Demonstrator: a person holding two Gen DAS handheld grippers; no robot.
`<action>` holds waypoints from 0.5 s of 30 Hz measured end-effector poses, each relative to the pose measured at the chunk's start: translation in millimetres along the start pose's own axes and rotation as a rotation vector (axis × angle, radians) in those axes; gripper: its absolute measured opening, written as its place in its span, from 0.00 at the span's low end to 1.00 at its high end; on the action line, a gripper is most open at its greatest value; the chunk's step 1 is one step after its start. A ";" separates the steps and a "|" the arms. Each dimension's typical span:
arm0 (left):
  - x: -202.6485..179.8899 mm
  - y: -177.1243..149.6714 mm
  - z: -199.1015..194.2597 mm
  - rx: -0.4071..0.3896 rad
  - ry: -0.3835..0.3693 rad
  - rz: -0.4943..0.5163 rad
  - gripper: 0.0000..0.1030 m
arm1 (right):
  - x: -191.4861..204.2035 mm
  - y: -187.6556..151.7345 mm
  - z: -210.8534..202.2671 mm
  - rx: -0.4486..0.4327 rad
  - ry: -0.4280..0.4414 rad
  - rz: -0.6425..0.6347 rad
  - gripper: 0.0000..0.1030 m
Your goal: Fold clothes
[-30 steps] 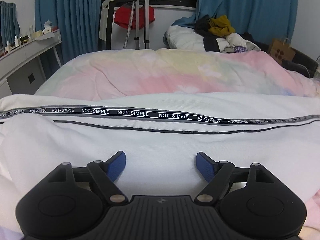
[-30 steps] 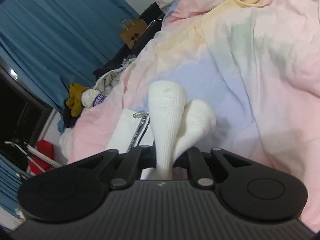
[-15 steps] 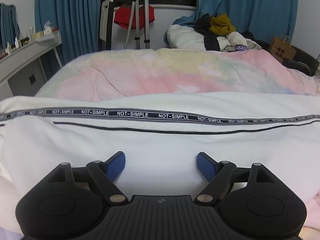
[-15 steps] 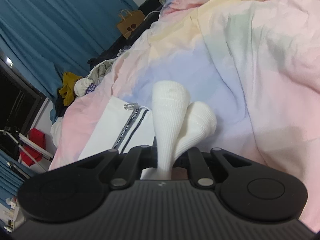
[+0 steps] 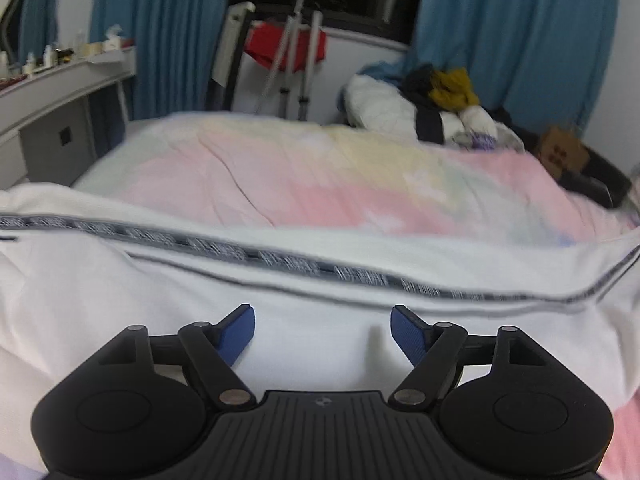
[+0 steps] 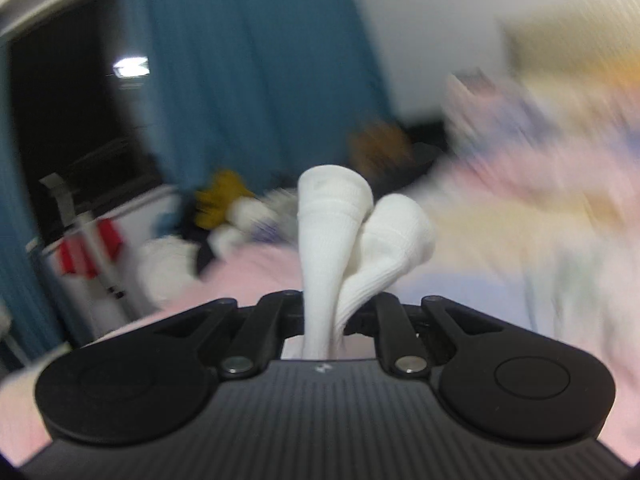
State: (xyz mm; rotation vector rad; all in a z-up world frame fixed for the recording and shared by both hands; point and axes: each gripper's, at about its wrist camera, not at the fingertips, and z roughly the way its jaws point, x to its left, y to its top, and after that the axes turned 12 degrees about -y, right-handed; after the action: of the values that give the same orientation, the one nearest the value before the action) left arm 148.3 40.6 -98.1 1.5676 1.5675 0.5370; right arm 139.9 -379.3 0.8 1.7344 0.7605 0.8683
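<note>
Left hand-held gripper [image 5: 322,330]: lower centre of the left wrist view, blue pads [image 5: 236,334] spread wide apart, holding nothing.

White garment [image 5: 160,300]: spread across the lower half of that view on the bed, lying under and beyond the pads. A black lettered band [image 5: 288,260] runs across it from left edge to right edge; the lettering is blurred.

Pastel quilt [image 5: 320,176]: pink, yellow and green, covering the bed across the middle of the frame.

Clothes heap [image 5: 436,108]: upper right, before the blue curtain [image 5: 516,40].

Right hand-held gripper [image 6: 326,314]: lower centre of the right wrist view, clenched on a white ribbed cuff [image 6: 340,236], whose two rounded folds stand up at mid-frame. Surroundings heavily blurred.
</note>
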 end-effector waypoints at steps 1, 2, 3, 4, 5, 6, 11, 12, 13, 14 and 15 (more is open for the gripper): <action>2.3 5.3 -8.0 -0.027 -0.008 -0.006 0.74 | 25.9 1.6 -21.3 -0.053 0.049 -0.060 0.11; 4.7 8.9 -15.2 -0.044 -0.013 -0.015 0.74 | 50.9 -3.2 -42.4 -0.097 0.102 -0.125 0.11; 7.1 12.1 -22.2 -0.060 -0.017 -0.023 0.74 | 74.9 -11.0 -63.0 -0.136 0.155 -0.193 0.11; 9.5 15.3 -29.2 -0.076 -0.021 -0.031 0.74 | 99.0 -18.9 -83.5 -0.176 0.209 -0.261 0.11; 11.8 18.5 -36.1 -0.092 -0.025 -0.039 0.74 | 118.5 -32.5 -100.1 -0.186 0.261 -0.317 0.11; 15.1 20.6 -43.6 -0.108 -0.017 -0.047 0.75 | 135.3 -49.8 -114.2 -0.178 0.312 -0.366 0.11; 33.6 26.1 -69.3 -0.135 -0.013 -0.106 0.75 | 200.3 -153.2 -167.5 -0.032 0.543 -0.619 0.11; 36.6 27.5 -71.9 -0.132 -0.018 -0.121 0.75 | 208.0 -175.5 -174.2 0.008 0.576 -0.682 0.11; 38.7 29.1 -74.1 -0.134 -0.020 -0.131 0.75 | 214.3 -197.1 -179.4 0.048 0.597 -0.759 0.11; 40.5 30.7 -76.3 -0.138 -0.021 -0.140 0.75 | 218.7 -215.6 -183.6 0.065 0.595 -0.832 0.11; 41.6 32.7 -78.3 -0.143 -0.022 -0.144 0.75 | 220.8 -225.0 -186.9 0.050 0.587 -0.874 0.11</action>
State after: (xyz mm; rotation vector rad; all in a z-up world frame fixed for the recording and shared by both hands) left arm 111.6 104.6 -39.0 1.3385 1.5759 0.5380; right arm 83.4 -40.1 -126.3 0.9779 1.7605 0.7172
